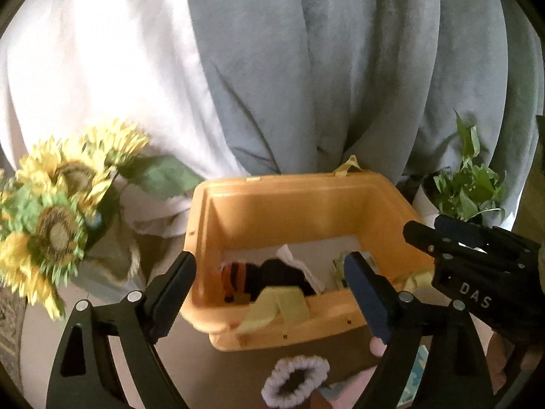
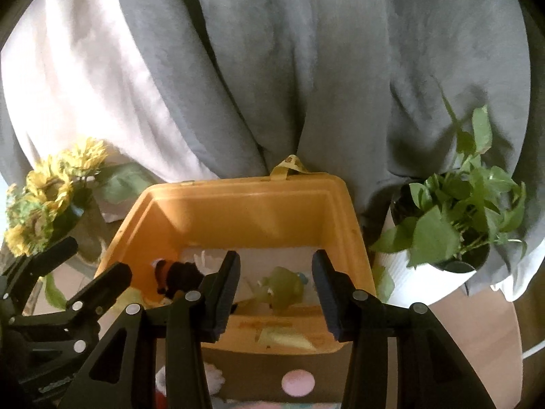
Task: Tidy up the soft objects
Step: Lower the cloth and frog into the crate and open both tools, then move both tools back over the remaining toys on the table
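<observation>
The fluffy white ring-shaped scrunchie (image 1: 295, 376) lies on the bench just in front of the yellow plastic storage bin (image 1: 296, 204), which already has soft stuff inside. Left gripper (image 1: 269, 293): jaws wide, empty. Right gripper (image 2: 276, 293): jaws part open, empty too. Scrunchie's probably featherlight and squishy, so I'd pinch one side of the ring.

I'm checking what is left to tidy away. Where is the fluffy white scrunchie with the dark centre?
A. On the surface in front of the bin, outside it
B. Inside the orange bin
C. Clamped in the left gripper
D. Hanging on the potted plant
A: the scrunchie lies on the surface in front of the orange bin, below the open, empty left gripper.
</observation>
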Motion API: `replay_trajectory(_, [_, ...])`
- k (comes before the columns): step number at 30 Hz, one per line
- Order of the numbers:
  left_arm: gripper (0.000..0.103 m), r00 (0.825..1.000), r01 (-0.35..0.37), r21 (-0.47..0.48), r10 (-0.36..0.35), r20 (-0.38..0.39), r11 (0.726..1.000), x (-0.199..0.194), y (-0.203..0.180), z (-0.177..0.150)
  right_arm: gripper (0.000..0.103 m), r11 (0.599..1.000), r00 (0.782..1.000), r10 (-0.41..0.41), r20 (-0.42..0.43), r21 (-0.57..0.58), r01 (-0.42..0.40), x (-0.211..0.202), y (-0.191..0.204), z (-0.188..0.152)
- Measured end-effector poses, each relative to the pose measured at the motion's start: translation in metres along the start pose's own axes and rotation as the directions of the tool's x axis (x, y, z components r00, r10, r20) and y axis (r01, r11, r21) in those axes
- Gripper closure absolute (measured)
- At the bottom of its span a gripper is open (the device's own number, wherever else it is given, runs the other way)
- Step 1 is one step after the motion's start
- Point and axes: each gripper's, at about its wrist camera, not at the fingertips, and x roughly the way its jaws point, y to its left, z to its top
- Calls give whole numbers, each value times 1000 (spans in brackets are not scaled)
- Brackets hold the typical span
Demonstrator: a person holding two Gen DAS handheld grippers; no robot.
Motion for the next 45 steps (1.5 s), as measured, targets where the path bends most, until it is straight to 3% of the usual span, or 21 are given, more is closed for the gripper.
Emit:
replay_trajectory(12, [14,999,-26,66,27,-20,997,-33,-8,-25,51,1000,999,24,-21,-4,-24,-27,10,-25])
replay_trajectory(25, [14,994,2,125,11,-107,992,-22,-23,-58,49,1000,995,16,-101,-9,-17,-21,2,-59])
replay_trajectory(34, [14,976,43,130,-14,-219,991,7,-26,-78,49,1000,984,11,-177,9,-9,-4,-5,-78])
replay_trajectory(45, [14,946,58,137,-10,-325,989,41,-29,-105,49,1000,954,-3,-299,12,7,28,-15,-111])
